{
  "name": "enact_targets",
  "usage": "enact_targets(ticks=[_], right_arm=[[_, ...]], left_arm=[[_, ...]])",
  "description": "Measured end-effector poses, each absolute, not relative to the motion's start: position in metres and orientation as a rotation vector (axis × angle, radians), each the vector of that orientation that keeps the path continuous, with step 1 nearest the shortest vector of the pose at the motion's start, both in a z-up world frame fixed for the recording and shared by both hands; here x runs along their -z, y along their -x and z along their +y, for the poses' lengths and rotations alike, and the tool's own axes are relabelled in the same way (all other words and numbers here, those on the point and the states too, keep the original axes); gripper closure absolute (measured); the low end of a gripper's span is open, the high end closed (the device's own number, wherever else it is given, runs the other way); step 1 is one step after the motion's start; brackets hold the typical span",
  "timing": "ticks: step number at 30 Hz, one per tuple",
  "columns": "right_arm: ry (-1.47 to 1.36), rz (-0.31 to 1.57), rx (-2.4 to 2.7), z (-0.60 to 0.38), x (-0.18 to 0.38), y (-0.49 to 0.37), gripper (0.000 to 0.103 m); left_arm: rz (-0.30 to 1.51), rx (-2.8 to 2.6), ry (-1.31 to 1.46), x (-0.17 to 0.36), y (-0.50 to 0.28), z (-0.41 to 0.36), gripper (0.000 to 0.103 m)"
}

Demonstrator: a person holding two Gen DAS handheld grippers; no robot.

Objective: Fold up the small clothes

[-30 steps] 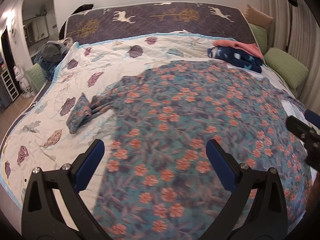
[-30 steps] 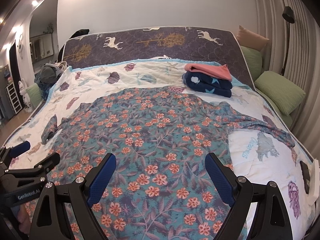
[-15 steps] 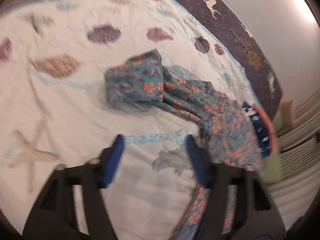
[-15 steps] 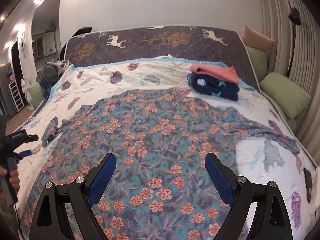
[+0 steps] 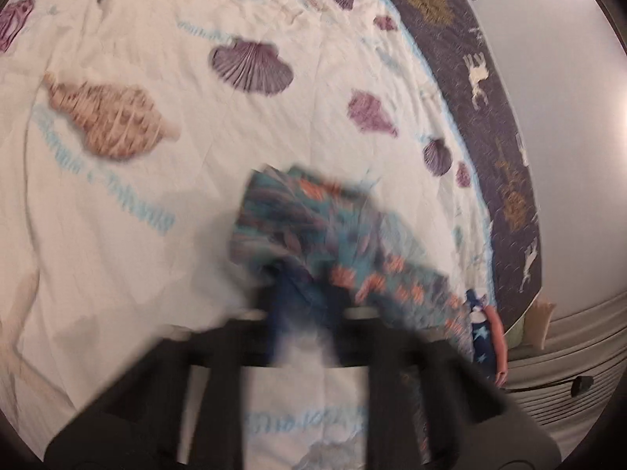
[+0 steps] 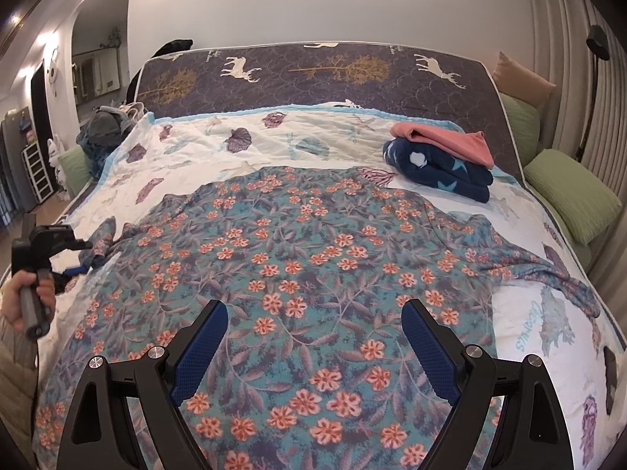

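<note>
Fabric of the floral garment (image 6: 298, 258) lay spread flat across the shell-print bedspread (image 6: 556, 356), one sleeve trailing toward the green pillow (image 6: 572, 192). My left gripper (image 5: 303, 274) was clenched on the other sleeve's end (image 5: 282, 211) at the garment's left edge, though that view was blurred. My right gripper (image 6: 313, 337) hovered released, its blue pads (image 6: 427, 348) wide apart over the hem. Folded clothes (image 6: 443, 160) sat stacked near the headboard (image 6: 313, 74).

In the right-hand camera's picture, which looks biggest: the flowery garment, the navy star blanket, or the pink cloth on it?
1. Flowery garment, by far.
2. Navy star blanket.
3. Pink cloth, though partly folded, so unsure.
</note>
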State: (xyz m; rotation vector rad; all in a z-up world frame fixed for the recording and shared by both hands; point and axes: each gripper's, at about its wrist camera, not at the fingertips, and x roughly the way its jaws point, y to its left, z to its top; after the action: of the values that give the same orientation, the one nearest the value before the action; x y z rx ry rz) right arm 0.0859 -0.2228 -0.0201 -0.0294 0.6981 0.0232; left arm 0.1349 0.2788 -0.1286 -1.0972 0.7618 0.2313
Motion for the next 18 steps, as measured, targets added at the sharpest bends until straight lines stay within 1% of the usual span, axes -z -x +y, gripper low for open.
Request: enact_targets(ticks=[3,7,10,12,13,14,15,16,17,18], right_arm=[[0.03,0.698,-0.027,-0.223,0.021,-0.089,0.011],[0.014,0.697,-0.025,-0.227,0.022,-0.091,0.011],[0.005,0.694,-0.02,-0.231,0.022,-0.089,0.011],[-0.003,0.691,-0.012,-0.235,0.021,-0.088,0.011],[-0.01,0.688,-0.008,-0.238,0.02,-0.087,0.011],[-0.017,0.685,-0.004,-0.24,0.02,-0.085,0.011],[-0.024,0.682,0.0,-0.243,0.019,-0.083,0.011],[-0.028,0.679,0.004,-0.247,0.018,-0.082,0.011],[-0.03,0.677,0.01,-0.25,0.018,-0.08,0.011],[-0.031,0.677,0.016,-0.253,0.018,-0.079,0.011]], left_arm=[[0.692,-0.275,0.981,0.098,-0.137,0.284,0.099],[0.653,-0.239,0.884,0.061,-0.152,0.276,0.101],[0.648,-0.212,0.766,0.032,-0.165,0.258,0.101],[0.675,-0.19,0.746,0.024,-0.168,0.247,0.1],[0.698,-0.187,0.754,0.025,-0.168,0.244,0.095],[0.723,-0.189,0.771,0.028,-0.165,0.244,0.074],[0.747,-0.195,0.799,0.036,-0.16,0.246,0.038],[0.76,-0.208,0.83,0.045,-0.153,0.248,0.027],[0.759,-0.226,0.86,0.054,-0.145,0.251,0.023],[0.763,-0.239,0.887,0.065,-0.137,0.254,0.023]])
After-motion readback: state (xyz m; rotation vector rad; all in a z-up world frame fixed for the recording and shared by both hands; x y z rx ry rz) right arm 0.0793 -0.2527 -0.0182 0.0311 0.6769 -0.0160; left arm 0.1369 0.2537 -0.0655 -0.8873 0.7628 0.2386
